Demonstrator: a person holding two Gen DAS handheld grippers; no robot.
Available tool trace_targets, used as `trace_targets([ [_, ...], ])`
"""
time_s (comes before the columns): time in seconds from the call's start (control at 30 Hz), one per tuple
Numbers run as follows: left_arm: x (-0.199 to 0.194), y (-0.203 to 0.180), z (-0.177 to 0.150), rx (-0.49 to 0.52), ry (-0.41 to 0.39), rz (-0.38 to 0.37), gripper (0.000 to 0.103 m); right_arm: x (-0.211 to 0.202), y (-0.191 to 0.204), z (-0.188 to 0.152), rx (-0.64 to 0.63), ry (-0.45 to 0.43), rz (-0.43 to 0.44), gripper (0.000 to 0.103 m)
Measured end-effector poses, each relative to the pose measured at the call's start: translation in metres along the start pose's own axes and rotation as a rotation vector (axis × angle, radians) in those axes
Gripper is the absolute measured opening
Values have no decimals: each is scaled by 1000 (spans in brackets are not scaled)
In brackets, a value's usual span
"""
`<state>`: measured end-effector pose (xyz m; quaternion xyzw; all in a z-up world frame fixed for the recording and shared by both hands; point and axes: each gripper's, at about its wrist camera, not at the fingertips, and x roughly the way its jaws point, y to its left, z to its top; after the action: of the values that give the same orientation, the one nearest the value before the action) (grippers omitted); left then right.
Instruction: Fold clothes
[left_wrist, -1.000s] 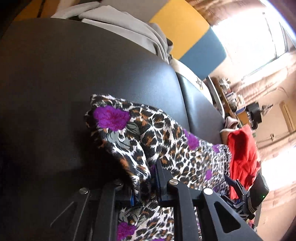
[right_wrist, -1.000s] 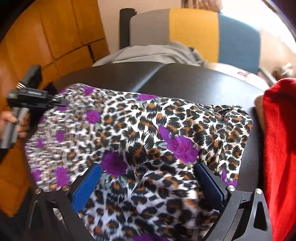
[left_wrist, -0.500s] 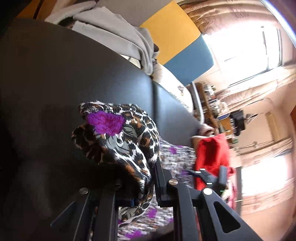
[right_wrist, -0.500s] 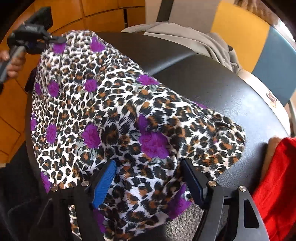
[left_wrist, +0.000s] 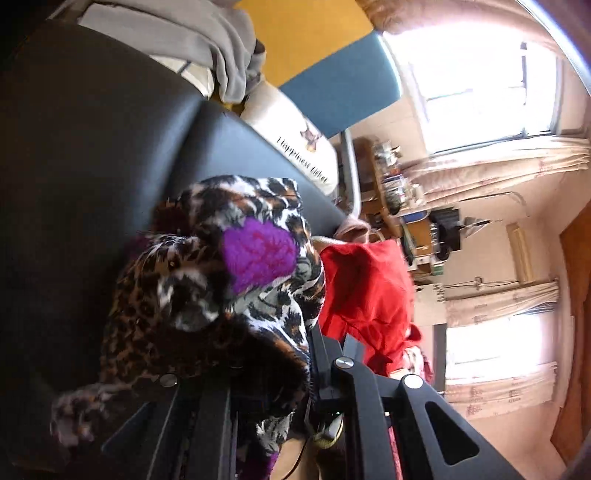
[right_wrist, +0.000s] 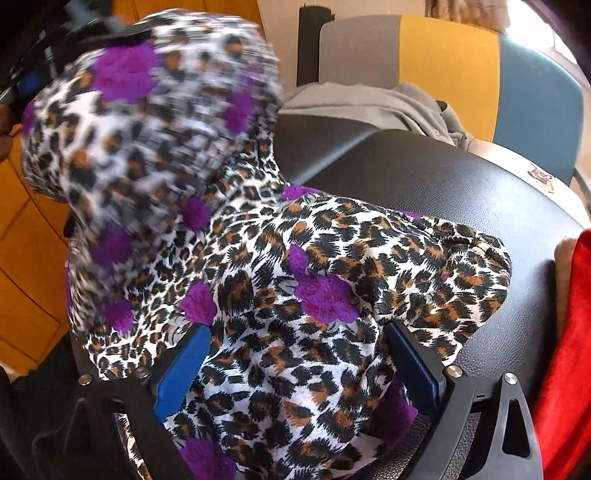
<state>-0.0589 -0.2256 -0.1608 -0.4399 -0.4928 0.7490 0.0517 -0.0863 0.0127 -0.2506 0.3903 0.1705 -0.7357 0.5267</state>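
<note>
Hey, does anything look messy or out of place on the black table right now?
The leopard-print garment is bunched, not flat. A grey garment lies crumpled at the black table's far edge.

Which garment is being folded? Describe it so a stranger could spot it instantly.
Start at the black padded table. The garment lies across its near side, one end lifted by the left gripper, with the right gripper around its near edge. Unlike the plain red cloth and grey clothing nearby, it is leopard-printed with purple flowers.
</note>
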Motion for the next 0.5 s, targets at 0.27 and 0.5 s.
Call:
trace_targets([
  [0.27, 88, -2, -13, -92, 202, 111, 15, -6, -9, -1, 27, -45, 40, 97],
  [0.5, 90, -27, -6, -26, 301, 263, 28, -39, -9, 1, 1, -52, 3, 97],
])
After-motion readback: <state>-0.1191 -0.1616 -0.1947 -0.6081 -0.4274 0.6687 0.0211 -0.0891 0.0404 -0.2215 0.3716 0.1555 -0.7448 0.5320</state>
